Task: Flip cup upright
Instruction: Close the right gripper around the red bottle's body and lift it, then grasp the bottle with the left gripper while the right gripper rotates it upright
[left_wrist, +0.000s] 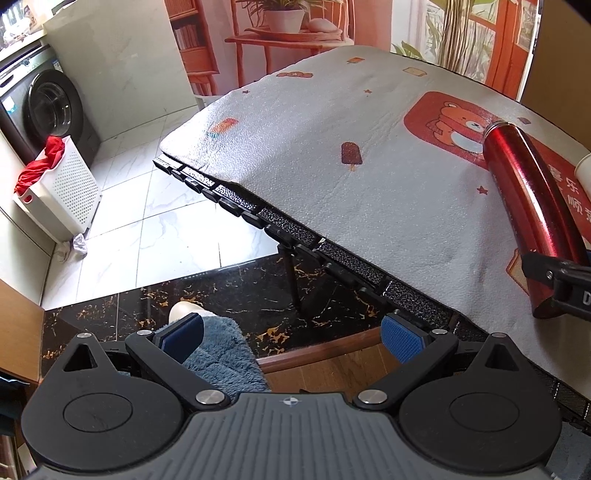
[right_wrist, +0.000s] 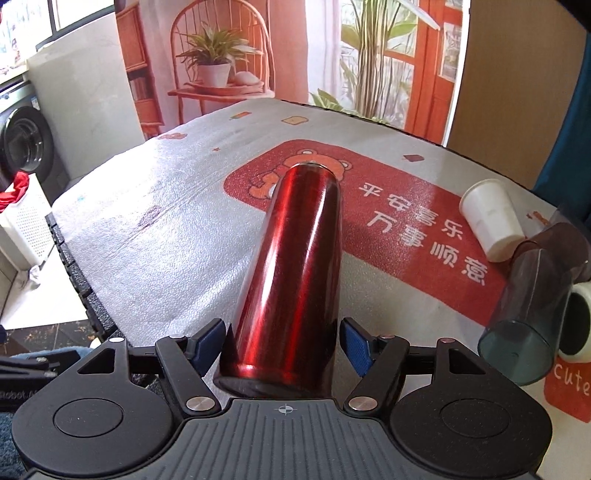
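The near end of the red cup (right_wrist: 291, 273) is hidden behind the right gripper's (right_wrist: 282, 341) body, so contact with the jaws cannot be told. The white paper cup (left_wrist: 583, 171) is cut off by the left wrist picture's edge. A mug (right_wrist: 576, 325) is largely covered by a tinted tumbler (right_wrist: 528, 314).
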